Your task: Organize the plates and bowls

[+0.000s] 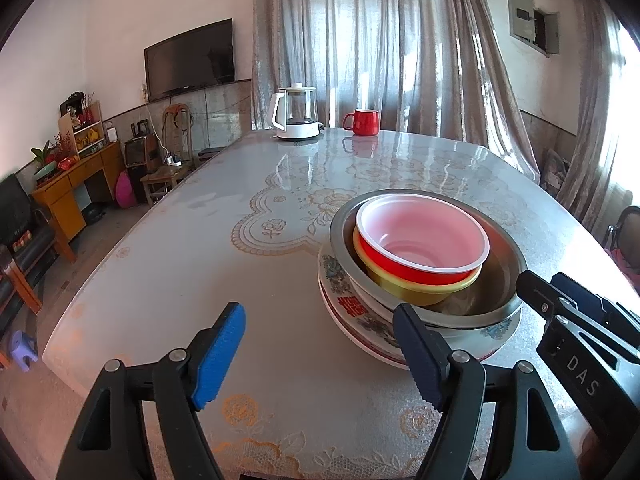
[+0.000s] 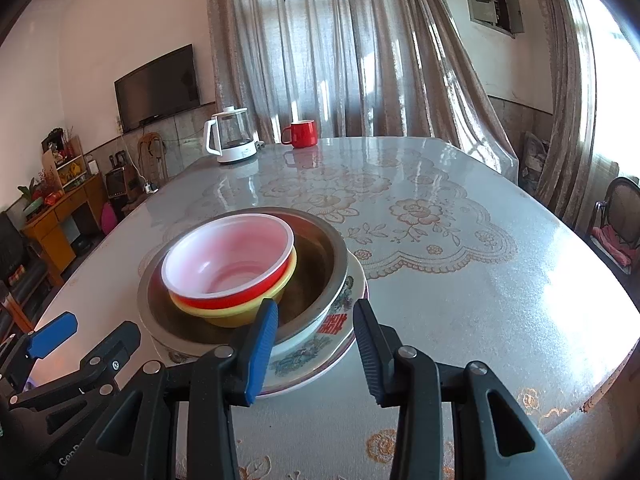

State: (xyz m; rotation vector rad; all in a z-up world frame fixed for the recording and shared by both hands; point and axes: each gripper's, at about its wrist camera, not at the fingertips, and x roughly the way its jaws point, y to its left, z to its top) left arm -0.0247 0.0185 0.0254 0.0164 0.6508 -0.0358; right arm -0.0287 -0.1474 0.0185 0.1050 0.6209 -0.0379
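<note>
The stack of dishes sits on the table (image 1: 168, 264), right of centre in the left wrist view and left of centre in the right wrist view. At the bottom a patterned plate (image 1: 360, 320) carries red Chinese characters on its rim, most likely a double-happiness sign, though the glyphs are small and partly covered. A white patterned bowl (image 2: 320, 332) stands on it; in the right wrist view the same red characters show on its wall. Inside it nests a steel basin (image 1: 504, 256), then a yellow bowl (image 1: 416, 292), then a red bowl (image 1: 424, 236) with a white inside. All openings face up; the two inner bowls lean slightly toward the left of the basin. The lower walls of the nested pieces are hidden by the ones around them.

The left gripper (image 1: 320, 360) stands wide open with nothing between its fingers; its dark right finger overlaps the plate's near edge in the picture, and contact cannot be judged. The right gripper (image 2: 316, 348) is partly open, its jaws astride the near rim of the white bowl without visibly pressing on it; whether the blue pad touches is unclear. "DAS" reads on the right gripper's body at the right edge of the left wrist view; "Gen" shows, cut off, at the lower left of the other view.

At the table's far end stand a glass kettle (image 1: 296, 114) and a red mug (image 1: 362, 122).
</note>
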